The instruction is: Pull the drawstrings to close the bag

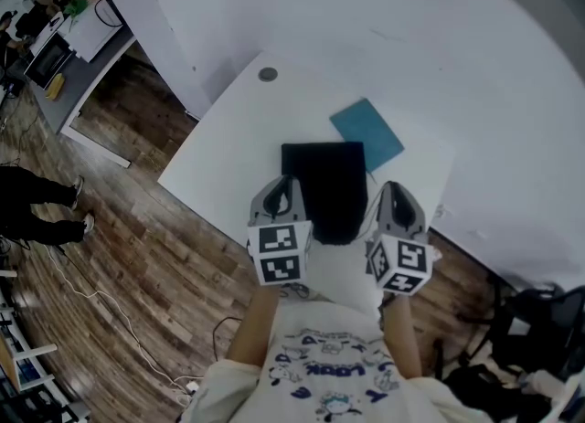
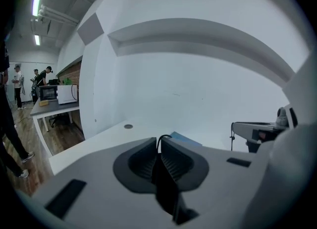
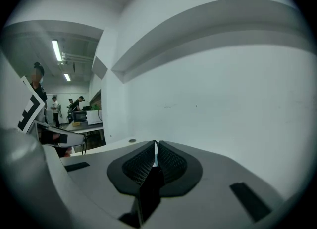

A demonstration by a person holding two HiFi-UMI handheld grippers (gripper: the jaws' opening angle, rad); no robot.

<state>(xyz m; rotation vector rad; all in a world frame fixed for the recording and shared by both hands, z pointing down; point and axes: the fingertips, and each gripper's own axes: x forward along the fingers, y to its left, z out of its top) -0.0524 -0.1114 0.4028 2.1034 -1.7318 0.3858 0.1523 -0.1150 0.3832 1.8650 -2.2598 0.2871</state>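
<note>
One black bag (image 1: 323, 188) between two grippers: left gripper (image 1: 287, 181) pinching drawstring (image 2: 161, 136), right gripper (image 1: 391, 187) jaws together. Table (image 1: 228, 138) edge just outside left; one teal sheet (image 1: 367, 133) ahead.

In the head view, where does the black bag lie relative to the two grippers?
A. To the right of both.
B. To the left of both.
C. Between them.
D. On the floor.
C: the black bag lies on the white table, with the left gripper on one side and the right gripper on the other.

White table (image 1: 228, 138) with black bag (image 1: 322, 188), teal sheet (image 1: 367, 135)
</note>
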